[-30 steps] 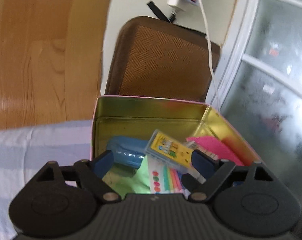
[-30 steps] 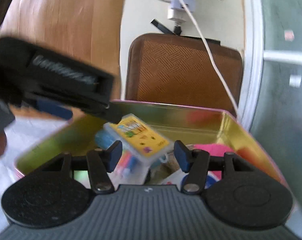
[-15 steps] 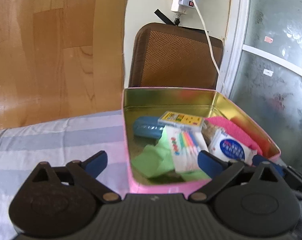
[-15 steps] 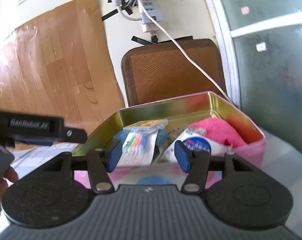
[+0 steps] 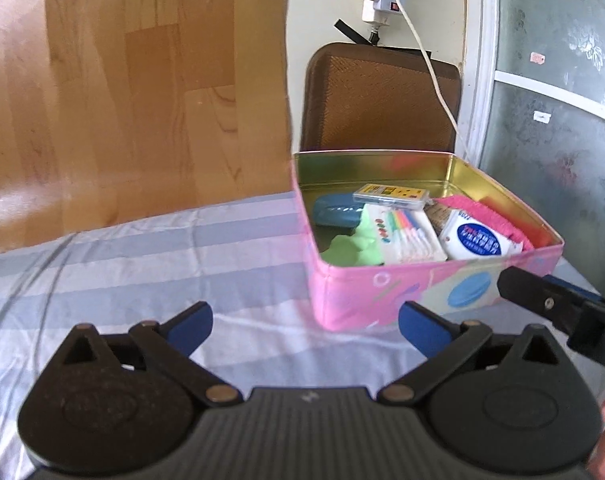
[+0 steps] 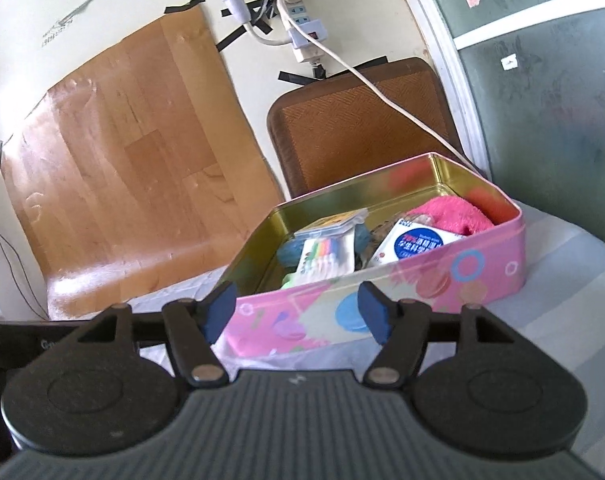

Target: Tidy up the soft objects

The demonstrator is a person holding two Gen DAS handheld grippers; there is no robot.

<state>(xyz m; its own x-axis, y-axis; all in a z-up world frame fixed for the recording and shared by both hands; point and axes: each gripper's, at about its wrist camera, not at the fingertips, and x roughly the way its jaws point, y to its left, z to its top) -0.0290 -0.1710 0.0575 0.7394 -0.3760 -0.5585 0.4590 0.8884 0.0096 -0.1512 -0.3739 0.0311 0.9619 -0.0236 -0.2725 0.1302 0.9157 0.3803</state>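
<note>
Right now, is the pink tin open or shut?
Open. The tin has no lid on; the pens and pink cloth inside show.

Both claws, left claw point(image 5: 305, 326) & right claw point(image 6: 298, 312): black ribbed bodies, blue pads, brass pivot screws, round side discs.

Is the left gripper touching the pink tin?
Apart. The left wrist view shows the left gripper open, with striped cloth visible between its fingertips and the pink tin.
</note>
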